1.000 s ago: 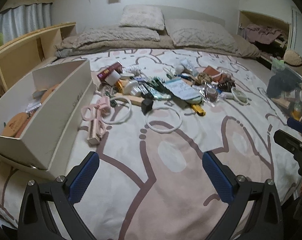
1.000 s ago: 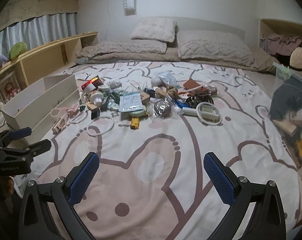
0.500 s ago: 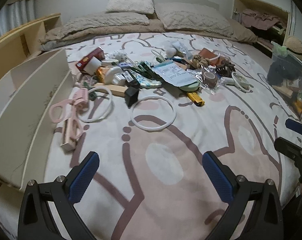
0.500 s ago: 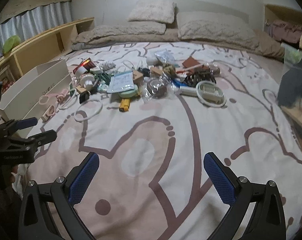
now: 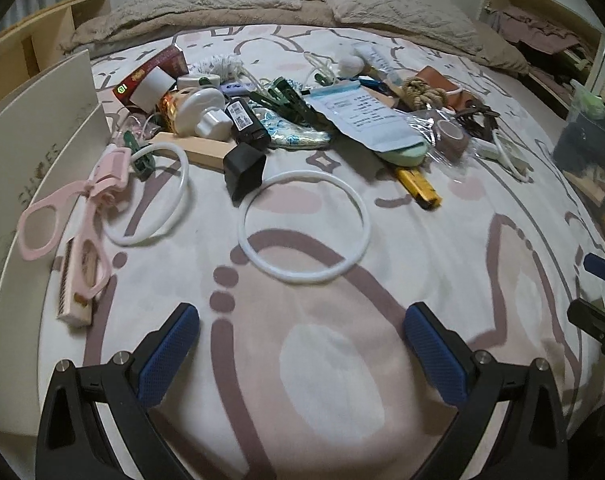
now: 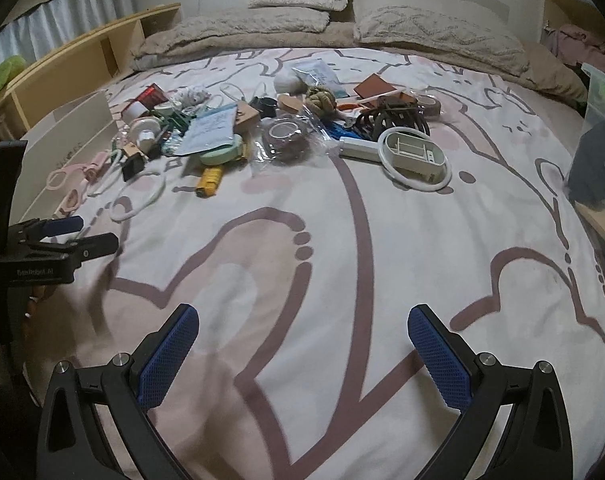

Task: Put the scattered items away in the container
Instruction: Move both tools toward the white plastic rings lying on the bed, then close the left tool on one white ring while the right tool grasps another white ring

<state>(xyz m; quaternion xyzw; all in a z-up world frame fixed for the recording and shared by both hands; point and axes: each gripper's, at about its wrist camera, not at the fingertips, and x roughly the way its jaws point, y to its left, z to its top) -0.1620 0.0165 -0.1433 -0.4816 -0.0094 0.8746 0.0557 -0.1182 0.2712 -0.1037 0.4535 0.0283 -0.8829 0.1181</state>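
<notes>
Scattered items lie in a heap on the bed. In the left wrist view a white ring lies just ahead of my open, empty left gripper, with a second white ring and pink scissors to its left. The white box container stands at the left edge. In the right wrist view my right gripper is open and empty over bare bedspread, well short of the heap. A white ring around a plastic tray and a yellow cutter lie ahead. The left gripper also shows in the right wrist view.
Pillows and a beige blanket lie at the bed's head. A wooden shelf runs along the left side behind the box. A dark bag and clutter sit beside the bed on the right.
Both grippers have moved forward and lower toward the heap. The left one now sits close behind the white ring, and the box has slid to the left edge of its view.
</notes>
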